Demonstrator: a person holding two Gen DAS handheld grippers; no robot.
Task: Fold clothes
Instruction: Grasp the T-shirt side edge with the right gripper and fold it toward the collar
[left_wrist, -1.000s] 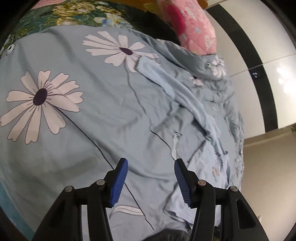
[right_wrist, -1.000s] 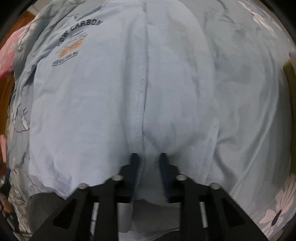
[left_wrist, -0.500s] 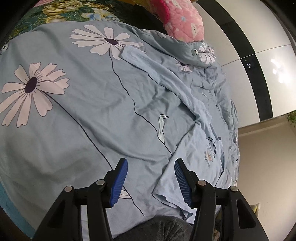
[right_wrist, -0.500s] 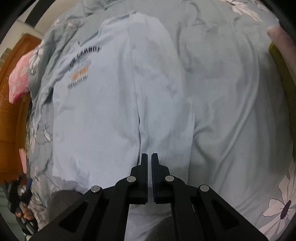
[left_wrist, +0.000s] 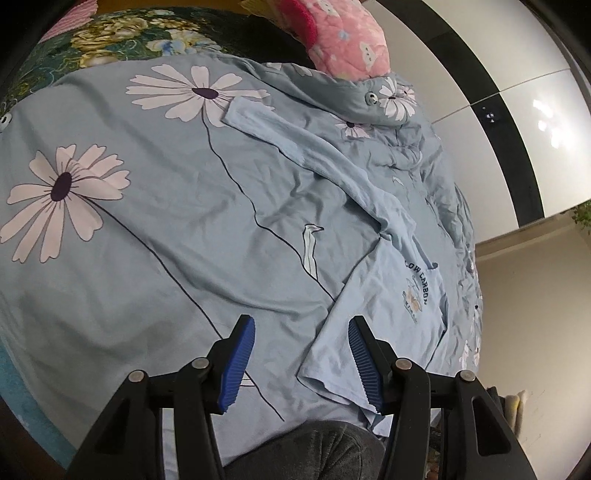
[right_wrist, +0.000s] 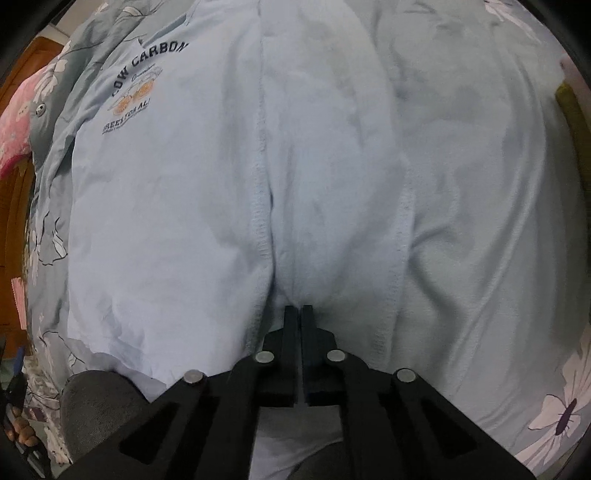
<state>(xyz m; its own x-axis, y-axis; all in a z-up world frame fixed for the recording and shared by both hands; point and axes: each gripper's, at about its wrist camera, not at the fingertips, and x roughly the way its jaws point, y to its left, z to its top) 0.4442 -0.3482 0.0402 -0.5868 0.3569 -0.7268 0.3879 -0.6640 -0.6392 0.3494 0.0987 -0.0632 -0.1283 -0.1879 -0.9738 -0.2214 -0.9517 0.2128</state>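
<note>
Your light blue shirt (right_wrist: 177, 206) is spread flat on the bed, on top of the daisy-print duvet (left_wrist: 147, 229), printed chest side up. One long sleeve (left_wrist: 332, 166) trails off toward the pink pillow (left_wrist: 343, 40) at the head of the bed.

Your right gripper (right_wrist: 300, 314) is pointing almost straight down at the shirt's lower part, fingers pressed together with just a sliver between them, tips dug into a little puckered ridge of fabric next to a stitched hem. Looks like it's pinching that fold, though how much cloth is actually between the tips is hard to see.

Your left gripper (left_wrist: 301, 354) hangs over the bed with its blue fingers (left_wrist: 238, 365) about half spread, holding nothing. The shirt's bottom corner sits right by its right-hand finger.
</note>
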